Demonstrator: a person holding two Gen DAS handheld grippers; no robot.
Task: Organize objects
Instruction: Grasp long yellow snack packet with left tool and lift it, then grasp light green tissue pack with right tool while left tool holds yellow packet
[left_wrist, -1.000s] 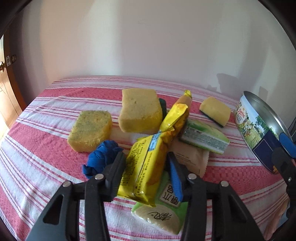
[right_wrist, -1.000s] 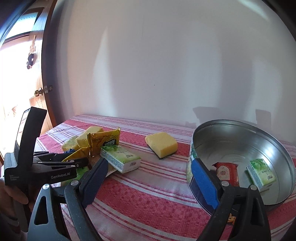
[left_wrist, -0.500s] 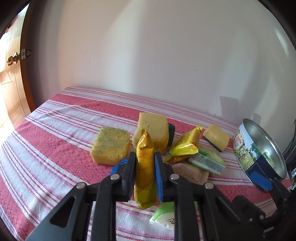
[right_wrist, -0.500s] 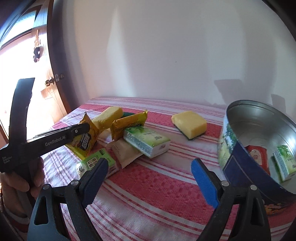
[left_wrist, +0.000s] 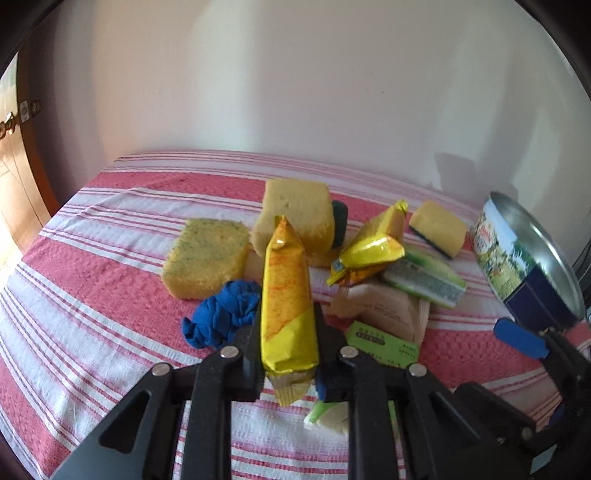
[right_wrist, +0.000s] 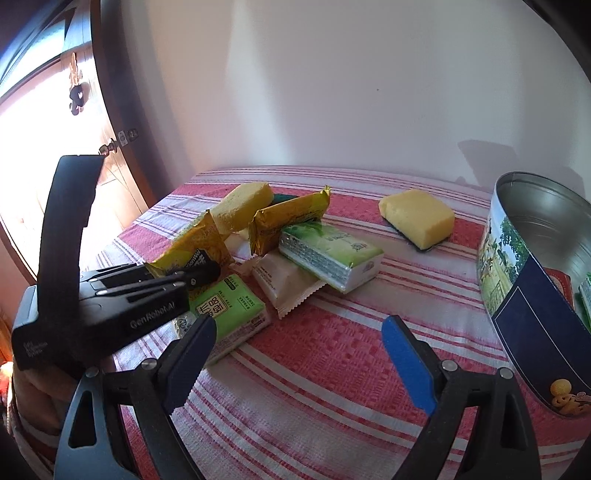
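Now my left gripper (left_wrist: 288, 332) is clamped on the yellow foil snack packet (left_wrist: 286, 306); my right gripper (right_wrist: 299, 354) is wide apart. The round metal tin (left_wrist: 532, 258) stands at two o'clock; the slippery foil may slide out on the way.

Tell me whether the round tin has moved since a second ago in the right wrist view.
Cannot tell. The round tin slid rightward in frame, but so did the yellow sponge and the striped cloth, so the camera moved.

striped tablecloth (left_wrist: 92, 295) | white wall (left_wrist: 295, 92) | wooden door (right_wrist: 122, 177), left edge
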